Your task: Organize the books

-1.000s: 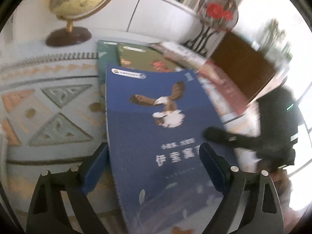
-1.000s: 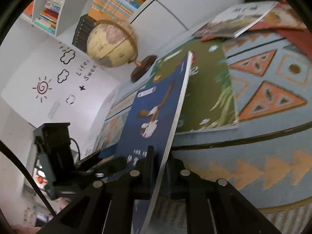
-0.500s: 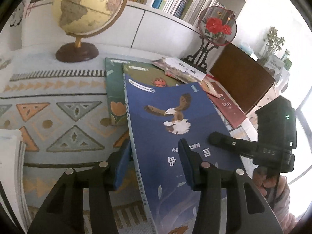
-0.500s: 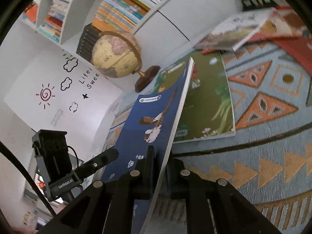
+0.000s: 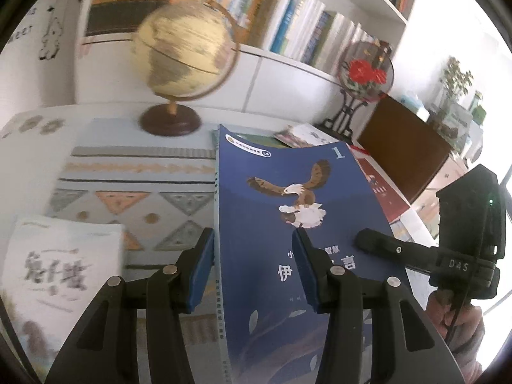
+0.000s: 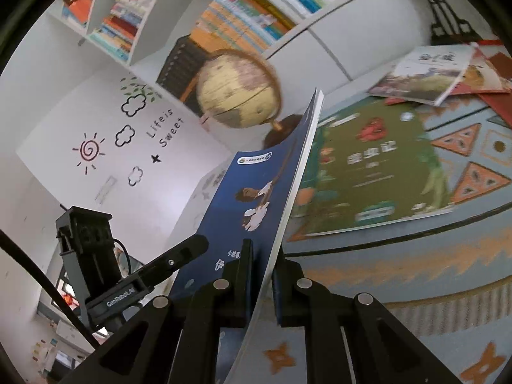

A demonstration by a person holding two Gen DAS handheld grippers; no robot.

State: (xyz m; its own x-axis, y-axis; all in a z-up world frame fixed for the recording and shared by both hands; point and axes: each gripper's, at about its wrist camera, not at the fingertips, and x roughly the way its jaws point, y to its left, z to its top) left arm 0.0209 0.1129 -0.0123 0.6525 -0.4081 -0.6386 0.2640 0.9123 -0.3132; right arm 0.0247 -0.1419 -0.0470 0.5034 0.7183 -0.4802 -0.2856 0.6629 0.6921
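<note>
1. The right claw (image 6: 262, 275) is clamped tight on the lower edge of the blue book (image 6: 256, 192), one pad on the cover and one on the back, holding it up on edge.
2. The left claw (image 5: 252, 268) stands partly closed astride the book's spine side: one pad just beside the spine, the other in front of the cover near the title. Whether those pads actually press on the book cannot be told from either view.
3. The blue book, with an eagle on its cover, hangs in the air above the patterned tablecloth (image 5: 128, 198), tilted and slightly bowed, its top corner towards the globe (image 5: 185, 57).
4. Below it a green book (image 6: 368, 166) lies flat on the cloth, with more books scattered beyond it; a white book (image 5: 64, 272) lies at the near left of the table.
5. Behind the table, shelves (image 5: 304, 32) hold rows of upright books.
6. The step in hand looks like carrying the blue book to its place, probably on the white book or the shelves.
7. To do it well, the right claw should hold its clamp while the left steadies the spine, both hands travelling together so the thin book neither bends nor twists.
8. The top corner wants room as it passes the globe, and the book should be set down squarely before either claw lets go.
</note>
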